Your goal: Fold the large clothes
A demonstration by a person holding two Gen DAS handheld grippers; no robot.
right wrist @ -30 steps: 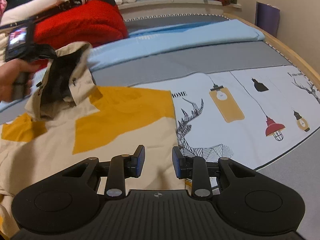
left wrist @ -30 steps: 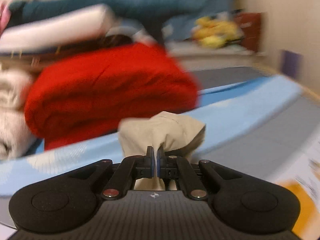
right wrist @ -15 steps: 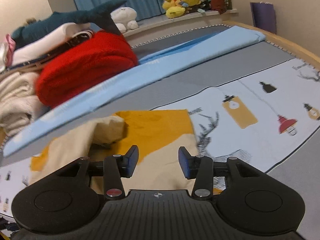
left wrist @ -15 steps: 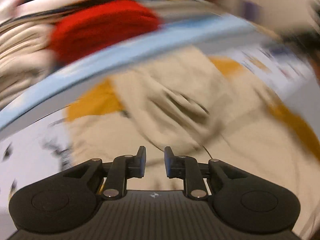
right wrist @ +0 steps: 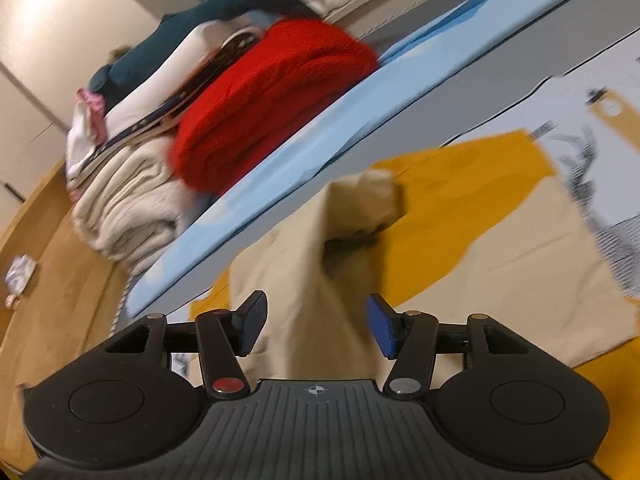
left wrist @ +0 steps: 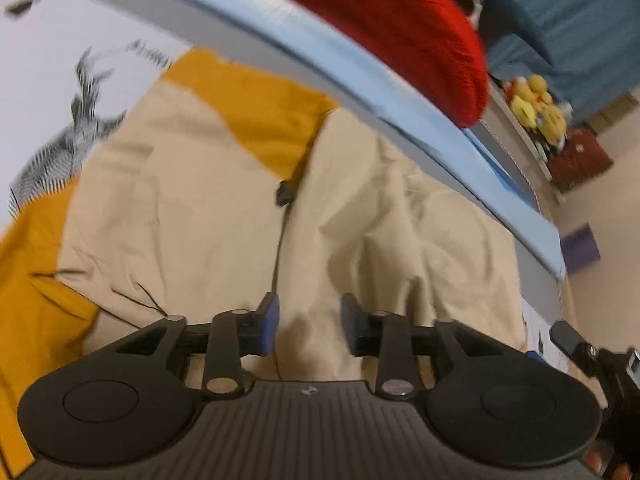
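The beige-and-mustard jacket [left wrist: 372, 216] is seen spread on the bed [left wrist: 48, 40], its sleeve released a second ago by the left claw [left wrist: 308, 326], now held wide. The right claw [right wrist: 314, 326], also wide, is apparently lowered toward a raised fold for the next fold.

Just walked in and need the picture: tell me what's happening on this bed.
A person with two handheld grippers is folding a beige and mustard garment spread on the bed. Both the left gripper and the right gripper are open above the beige cloth, gripping nothing. A rumpled fold of it stands up ahead of the right gripper. A red blanket lies beyond.
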